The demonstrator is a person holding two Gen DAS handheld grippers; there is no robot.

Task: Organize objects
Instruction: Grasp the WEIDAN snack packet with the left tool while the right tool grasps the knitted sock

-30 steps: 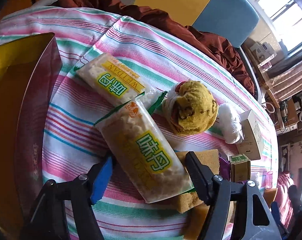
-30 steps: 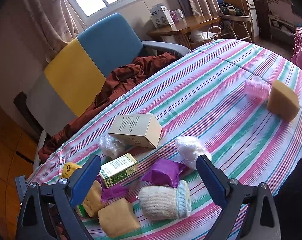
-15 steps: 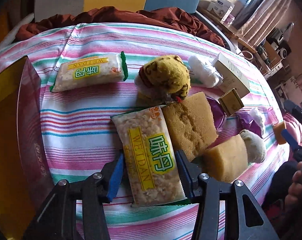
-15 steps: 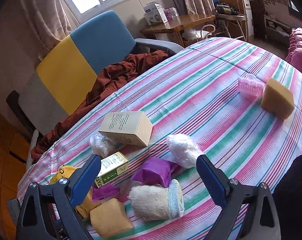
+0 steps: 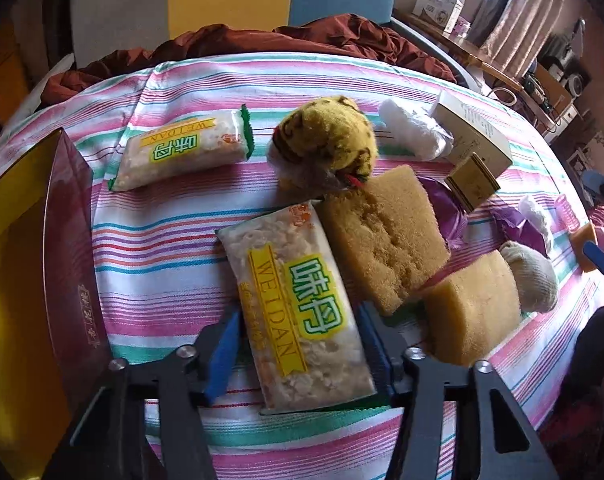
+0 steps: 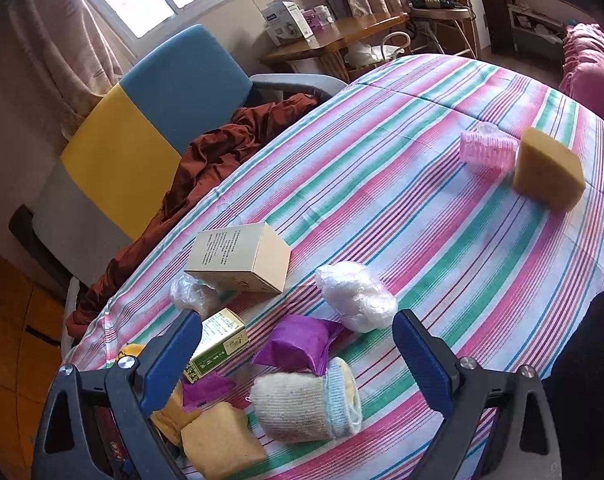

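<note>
The left gripper (image 5: pixel 298 344) straddles the near end of a WEIDAN rice-cracker packet (image 5: pixel 298 304) lying on the striped tablecloth (image 5: pixel 158 240); its blue pads (image 5: pixel 222 356) sit against the packet's two long sides and the jaws are opening slightly, the wrapper between them. Just right of the packet a brown sponge (image 5: pixel 382 240) touches its edge, and nearer the table's front edge a yellow sponge block (image 5: pixel 474 304) rests beside a rolled cream sock (image 5: pixel 536 276). At the left edge of the table stands a dark red box (image 5: pixel 66 248) with a gold inside. Beyond the held packet sits a yellow spotted plush toy (image 5: pixel 326 140), with a second WEIDAN packet (image 5: pixel 182 152) to its left and a white plastic wad (image 5: pixel 414 128) to its right, against a cream carton (image 5: pixel 474 136); a small green-and-tan box (image 5: pixel 472 180) lies just in front of that carton, over purple wrappers (image 5: pixel 446 212). The right gripper (image 6: pixel 298 356) hangs with its jaws wide apart and nothing between them — above the sock and a purple packet (image 6: pixel 302 344). Farther on lies another plastic wad (image 6: pixel 354 296), and well apart, toward the far right edge, a pink hair roller (image 6: pixel 488 150) touches a sponge wedge (image 6: pixel 548 172). Past the table's far edge a rust-red cloth (image 6: pixel 218 152) drapes over a blue-and-yellow chair (image 6: pixel 142 128).
</note>
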